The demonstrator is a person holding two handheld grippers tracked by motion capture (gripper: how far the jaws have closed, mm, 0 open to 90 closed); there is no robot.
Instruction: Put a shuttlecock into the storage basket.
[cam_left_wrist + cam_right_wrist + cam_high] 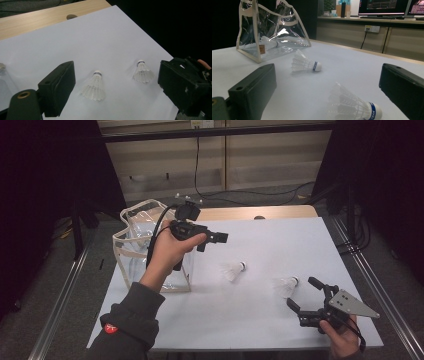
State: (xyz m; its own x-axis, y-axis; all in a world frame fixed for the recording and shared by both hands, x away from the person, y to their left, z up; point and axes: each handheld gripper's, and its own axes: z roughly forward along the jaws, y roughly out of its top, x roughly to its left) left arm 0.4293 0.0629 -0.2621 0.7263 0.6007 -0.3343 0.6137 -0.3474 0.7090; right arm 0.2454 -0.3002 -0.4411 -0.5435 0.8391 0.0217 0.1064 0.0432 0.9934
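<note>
Presently I note the left gripper (222,238) raised above the table beside the bag, its black jaws spread wide with nothing between them; from its own view I see the paper and both shuttlecocks through the gap. My right gripper (304,294) sits low at the near right corner of the table, jaws likewise parted and empty, carrying a grey three-cornered plate on top. Its jaws point toward the nearer white feathered shuttlecock with a blue-banded cork tip (286,285), which lies on its side just beyond them, untouched. From the right gripper view, that shuttlecock (352,106) lies between the two jaws' lines but clear of both pads.

I find the second white feathered shuttlecock (233,270) also on its side near the middle of the sheet, apart from the first, its rounded tip pointing right in the high view. Both have flared skirts of stiff, ribbed feathers and a smooth pale tip ringed in blue.

I record the clear plastic bag with cream fabric trim (134,254) standing upright at the left edge of the table, glossy and creased; the right gripper view shows a white feathered item inside it, too blurred for me to identify. The white paper sheet (280,240) covering the table is matte and flat, with a light wooden tabletop edge (280,212) showing at the far side.
</note>
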